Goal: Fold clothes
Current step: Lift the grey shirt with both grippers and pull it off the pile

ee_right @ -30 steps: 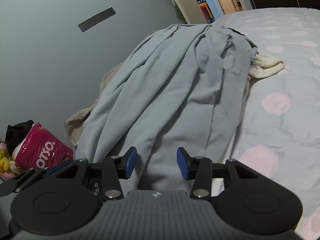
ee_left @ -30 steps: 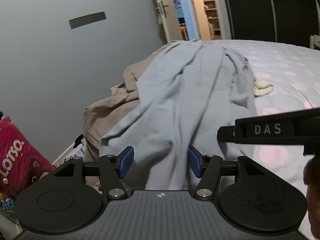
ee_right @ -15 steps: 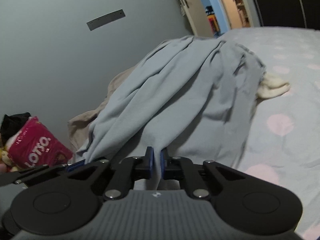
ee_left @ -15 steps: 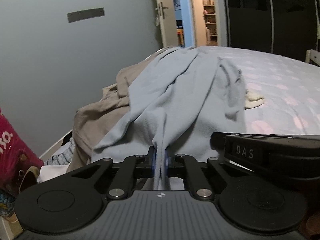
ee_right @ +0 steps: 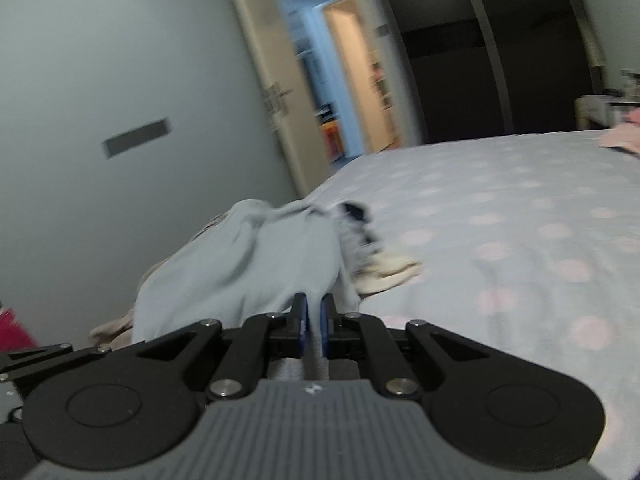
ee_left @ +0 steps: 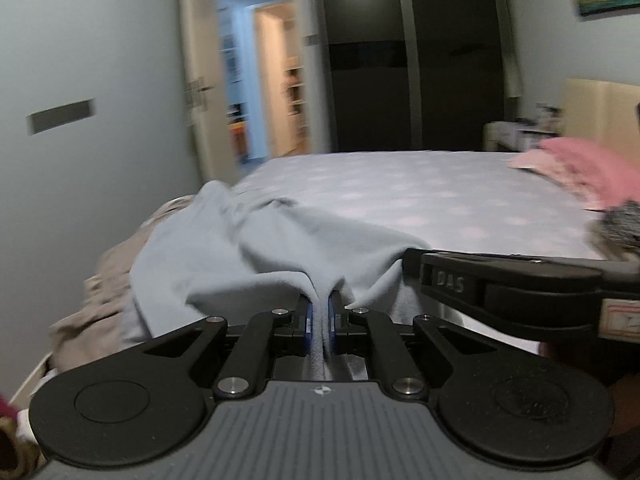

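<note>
Room: bedroom, bed with dotted sheet, open door behind, frames blurred.
Garment: light blue garment drapes over bed's near-left corner, partly over beige cloth.
Left gripper: pads clamped on a pinch of blue hem.
Right gripper: pads clamped on hem, close beside the left.
Nearby: cream cloth touching garment's far edge; pink clothes well apart.
Risk: thin pinch may slip under pull; garment may drag cream or beige cloth along.
</note>
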`<state>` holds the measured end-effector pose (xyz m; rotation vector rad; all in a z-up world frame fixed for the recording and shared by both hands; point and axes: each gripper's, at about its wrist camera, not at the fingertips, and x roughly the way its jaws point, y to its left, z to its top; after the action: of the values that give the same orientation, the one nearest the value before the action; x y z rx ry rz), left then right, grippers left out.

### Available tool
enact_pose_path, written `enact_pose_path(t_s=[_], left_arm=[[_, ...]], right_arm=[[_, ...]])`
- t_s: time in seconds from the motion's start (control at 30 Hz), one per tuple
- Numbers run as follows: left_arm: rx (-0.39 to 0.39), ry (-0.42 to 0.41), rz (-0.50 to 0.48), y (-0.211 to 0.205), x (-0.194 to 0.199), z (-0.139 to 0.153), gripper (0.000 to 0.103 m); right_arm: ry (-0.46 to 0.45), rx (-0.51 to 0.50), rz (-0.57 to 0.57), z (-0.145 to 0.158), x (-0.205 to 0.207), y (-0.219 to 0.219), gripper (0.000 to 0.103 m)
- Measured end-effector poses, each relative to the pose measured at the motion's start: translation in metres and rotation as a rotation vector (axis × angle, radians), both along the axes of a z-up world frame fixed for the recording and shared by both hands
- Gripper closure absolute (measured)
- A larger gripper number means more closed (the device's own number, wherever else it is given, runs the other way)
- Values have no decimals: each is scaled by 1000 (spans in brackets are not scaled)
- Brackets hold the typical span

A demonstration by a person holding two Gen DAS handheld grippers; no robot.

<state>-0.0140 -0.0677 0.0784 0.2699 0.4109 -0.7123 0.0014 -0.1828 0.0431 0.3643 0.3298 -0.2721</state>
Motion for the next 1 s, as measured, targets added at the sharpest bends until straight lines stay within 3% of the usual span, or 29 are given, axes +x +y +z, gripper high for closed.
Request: enact_pose_path(t_s=[0.13,0.27,0.57,0.63,0.73,0.8,0.9,1.0], left_arm=[[60,55,-109,-17,-24,-17,98],[127,118,-218,-33,-48,-37,98],[280,259,-463,-70,-101,-81,96],[312,279,-466,-71,-100,-91,89],[334,299,-453,-72,-94,-102,70],[328,303,-434,-70,-88,-106,51],[303,335,-397,-67,-77,-110,41],[276,356,-345,-69,-60,-110,36]], right_arm=[[28,-44,-98,7,-52,-16,96],[123,-87,-164,6,-94,-28,96],[391,-19,-192,-54,-135,-55,95],[428,1,-191,-69,-136,-57,95],[479,14,-192,-88,-141,-58,93],[499,7,-201,-96,-142,-59,86],[501,7,-201,-103,-143,-62,70],[479,43,-202,-107,-140,-70,62]])
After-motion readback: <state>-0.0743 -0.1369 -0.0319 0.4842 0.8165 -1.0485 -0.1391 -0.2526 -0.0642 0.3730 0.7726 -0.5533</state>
